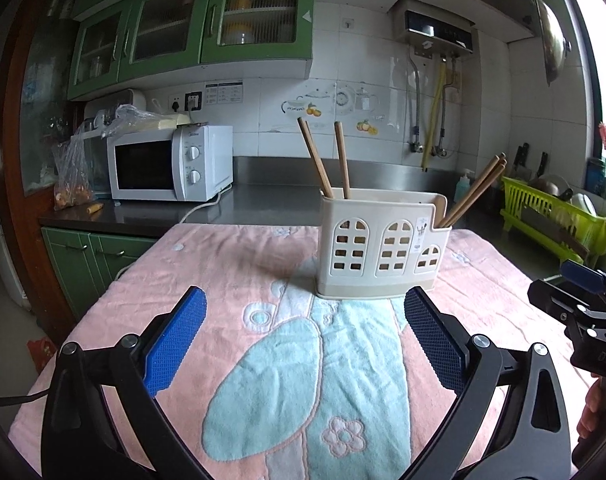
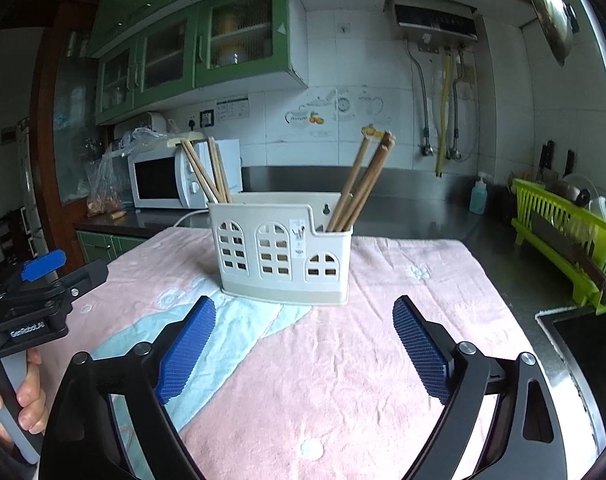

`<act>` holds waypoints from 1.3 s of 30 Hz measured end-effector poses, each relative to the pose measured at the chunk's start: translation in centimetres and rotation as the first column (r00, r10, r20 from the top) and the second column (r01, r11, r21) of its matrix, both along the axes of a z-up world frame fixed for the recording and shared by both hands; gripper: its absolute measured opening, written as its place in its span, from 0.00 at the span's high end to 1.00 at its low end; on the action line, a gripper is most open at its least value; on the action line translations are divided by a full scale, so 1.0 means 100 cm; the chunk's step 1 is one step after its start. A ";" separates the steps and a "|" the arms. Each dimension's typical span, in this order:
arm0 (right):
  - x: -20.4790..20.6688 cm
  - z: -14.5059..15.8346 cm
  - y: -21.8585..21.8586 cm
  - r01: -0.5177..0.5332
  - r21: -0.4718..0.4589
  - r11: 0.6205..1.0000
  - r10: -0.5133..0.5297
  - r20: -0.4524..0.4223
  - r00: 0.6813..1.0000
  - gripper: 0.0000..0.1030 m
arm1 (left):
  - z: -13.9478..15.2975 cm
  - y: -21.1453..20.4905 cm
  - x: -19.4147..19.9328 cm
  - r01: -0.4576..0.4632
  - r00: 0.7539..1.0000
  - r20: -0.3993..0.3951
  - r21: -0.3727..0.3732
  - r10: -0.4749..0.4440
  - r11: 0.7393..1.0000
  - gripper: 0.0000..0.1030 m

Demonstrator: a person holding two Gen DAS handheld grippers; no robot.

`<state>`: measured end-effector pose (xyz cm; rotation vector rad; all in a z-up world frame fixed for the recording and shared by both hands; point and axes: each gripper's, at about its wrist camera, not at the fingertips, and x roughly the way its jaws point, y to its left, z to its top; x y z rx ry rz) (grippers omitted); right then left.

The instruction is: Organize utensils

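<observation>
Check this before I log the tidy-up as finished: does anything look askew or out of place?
Nothing stands out. The cream plastic utensil holder stands upright on the pink towel, with brown wooden chopsticks leaning inside its compartments.

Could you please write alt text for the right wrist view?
A cream utensil holder with wooden chopsticks at both ends stands on a pink towel, beyond the open, empty right gripper. The left gripper shows at left.
</observation>
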<state>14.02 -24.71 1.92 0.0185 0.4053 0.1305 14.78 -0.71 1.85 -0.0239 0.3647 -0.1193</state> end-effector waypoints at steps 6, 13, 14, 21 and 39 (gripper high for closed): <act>0.005 -0.005 -0.004 0.010 0.016 1.000 -0.010 -0.043 0.999 0.14 | -0.004 -0.002 0.002 -0.010 1.000 -0.014 0.010 0.010 1.000 0.05; 0.007 -0.009 -0.006 0.014 0.029 0.999 -0.012 -0.066 0.998 0.13 | -0.012 0.001 0.006 -0.033 0.998 -0.047 0.015 0.034 0.999 0.05; 0.007 -0.009 -0.006 0.017 0.025 1.000 -0.015 -0.065 0.998 0.13 | -0.012 0.002 0.007 -0.035 0.998 -0.051 0.010 0.036 0.999 0.05; 0.006 -0.008 -0.007 0.022 0.021 1.000 -0.021 -0.059 0.998 0.13 | -0.014 0.003 0.009 -0.052 0.996 -0.065 0.021 0.053 0.998 0.05; 0.008 -0.013 -0.007 0.019 0.020 1.000 -0.017 -0.072 0.997 0.13 | -0.014 0.002 0.009 -0.072 0.995 -0.060 0.049 0.075 0.996 0.05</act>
